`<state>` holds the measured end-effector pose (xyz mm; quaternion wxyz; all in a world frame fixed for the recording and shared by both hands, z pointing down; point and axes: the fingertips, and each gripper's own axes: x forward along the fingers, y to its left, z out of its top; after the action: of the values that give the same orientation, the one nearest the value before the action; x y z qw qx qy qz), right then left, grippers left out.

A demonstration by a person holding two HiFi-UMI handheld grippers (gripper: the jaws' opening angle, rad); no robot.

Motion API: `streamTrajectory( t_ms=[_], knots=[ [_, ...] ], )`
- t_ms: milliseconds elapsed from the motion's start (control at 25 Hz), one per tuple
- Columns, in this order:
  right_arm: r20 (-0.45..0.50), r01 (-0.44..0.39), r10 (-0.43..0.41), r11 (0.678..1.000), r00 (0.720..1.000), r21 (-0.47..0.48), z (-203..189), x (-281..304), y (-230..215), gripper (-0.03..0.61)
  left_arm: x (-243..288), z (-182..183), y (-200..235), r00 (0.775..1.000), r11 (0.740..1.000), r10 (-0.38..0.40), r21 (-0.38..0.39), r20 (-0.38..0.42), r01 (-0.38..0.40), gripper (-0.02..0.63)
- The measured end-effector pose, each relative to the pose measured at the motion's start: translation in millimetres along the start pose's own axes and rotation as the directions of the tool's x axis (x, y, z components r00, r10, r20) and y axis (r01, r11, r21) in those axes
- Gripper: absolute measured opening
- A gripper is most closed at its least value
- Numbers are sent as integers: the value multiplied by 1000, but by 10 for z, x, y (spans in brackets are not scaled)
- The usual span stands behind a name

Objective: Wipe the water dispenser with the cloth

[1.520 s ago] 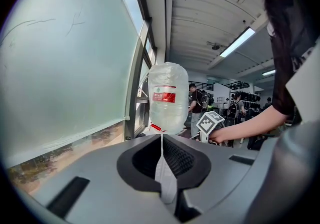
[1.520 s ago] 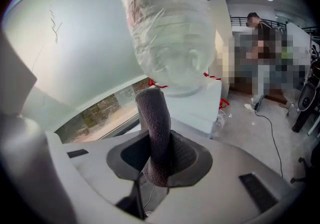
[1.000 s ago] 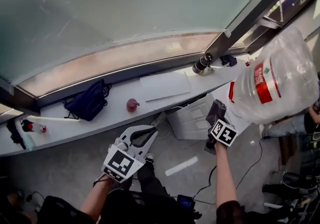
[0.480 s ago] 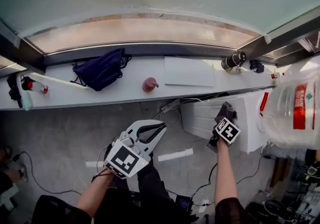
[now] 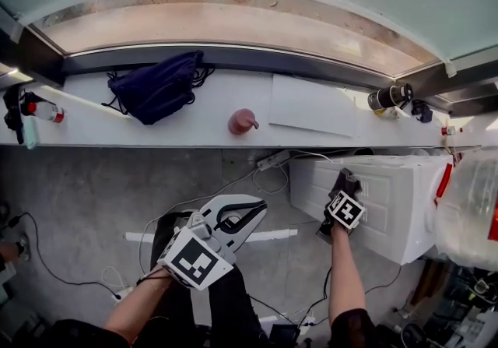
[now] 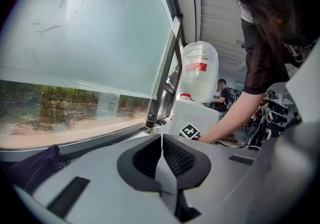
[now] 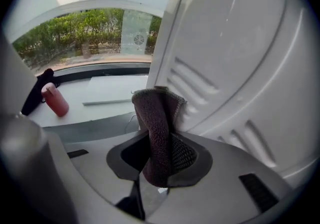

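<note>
Writing: the water bottle (image 6: pixel 199 70) carries a red band with pale print, too small to read; the gripper cubes show black-and-white square markers, no letters.
Water dispenser (image 5: pixel 381 198): a white box below the window ledge (image 5: pixel 93 130), with the clear bottle on its far right end; the panel facing the right gripper is moulded with raised slanted ribs.
Cloth (image 7: pixel 157 128): dark brown-grey and coarse-woven, folded upright, its top edge against the ribbed panel.
Right gripper (image 7: pixel 160 143): jaws clamped on the cloth, close to the dispenser's side.
Left gripper (image 6: pixel 161 142): jaws together with nothing between them — held over the floor, well apart from the dispenser.
On the ledge: a dark blue bag (image 5: pixel 159 89), a small red bottle (image 5: pixel 243 121), a flat white sheet (image 5: pixel 315 105), a black cylinder (image 5: pixel 389 96).
Floor: loose cables (image 5: pixel 194 202) trail beside the dispenser.
</note>
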<state>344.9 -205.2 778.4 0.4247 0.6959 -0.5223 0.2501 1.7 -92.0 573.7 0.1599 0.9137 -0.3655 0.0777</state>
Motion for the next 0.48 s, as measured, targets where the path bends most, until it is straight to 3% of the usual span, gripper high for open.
streamTrajectory(
  t_ms=[480],
  knots=[
    [-108, 24, -28, 999, 994, -39, -640, 1040, 406, 104, 167, -770, 243, 999, 1000, 19, 25, -42, -18, 20]
  ],
)
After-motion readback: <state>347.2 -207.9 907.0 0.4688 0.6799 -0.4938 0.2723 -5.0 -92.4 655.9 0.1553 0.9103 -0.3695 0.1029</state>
